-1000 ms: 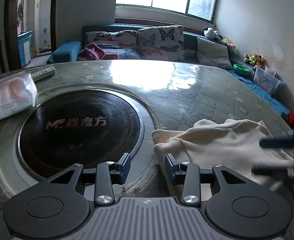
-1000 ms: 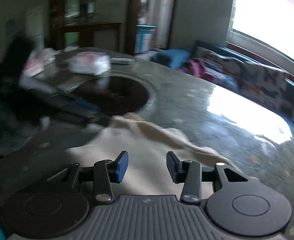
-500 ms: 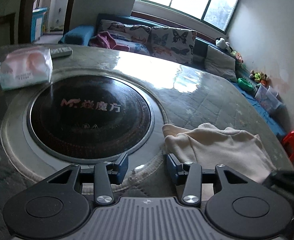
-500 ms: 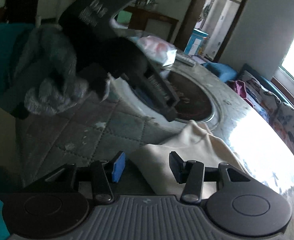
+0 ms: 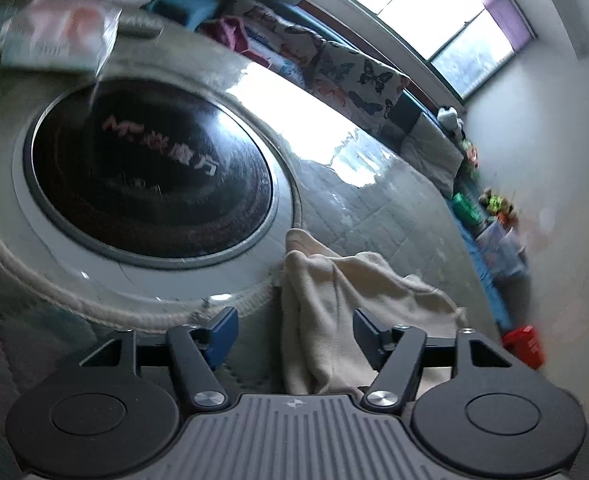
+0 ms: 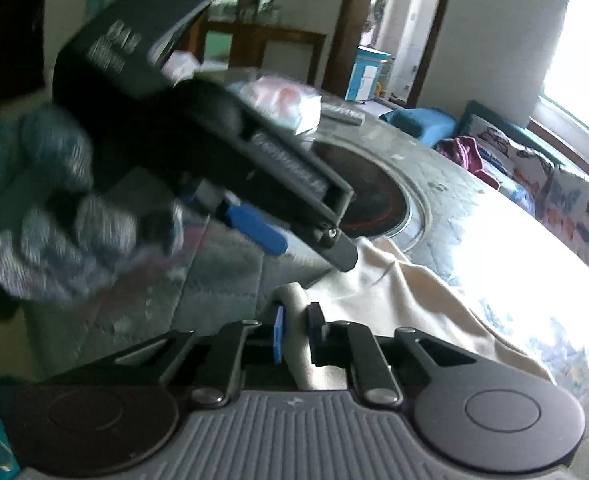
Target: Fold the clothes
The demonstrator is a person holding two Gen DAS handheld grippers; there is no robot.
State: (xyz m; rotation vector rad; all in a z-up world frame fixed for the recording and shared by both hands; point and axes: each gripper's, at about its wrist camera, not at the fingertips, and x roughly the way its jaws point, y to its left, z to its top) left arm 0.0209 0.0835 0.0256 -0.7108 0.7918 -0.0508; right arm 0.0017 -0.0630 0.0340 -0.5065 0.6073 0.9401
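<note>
A cream garment [image 5: 334, 296] lies crumpled on the quilted table cover, right of the dark round hotplate [image 5: 150, 176]. In the left wrist view my left gripper [image 5: 294, 332] hangs over the garment's near edge. Its jaws are opening, with cloth lying between the blue pads and touching neither. The right wrist view shows my right gripper [image 6: 296, 326] with its jaws closing narrowly on a raised fold of the garment [image 6: 394, 292]. There the left gripper [image 6: 310, 246] reaches in from the upper left, held by a gloved hand [image 6: 54, 216], its fingertips just above the cloth.
A tissue pack [image 5: 58, 32] and a remote [image 5: 138, 28] lie at the table's far side. Behind the table runs a sofa with butterfly cushions [image 5: 354, 72]. A red stool [image 5: 524, 344] stands on the floor past the table's right edge.
The left gripper has rolled and its jaws have spread wider over the garment's edge. The right gripper has come down to the near edge and narrowed onto a fold.
</note>
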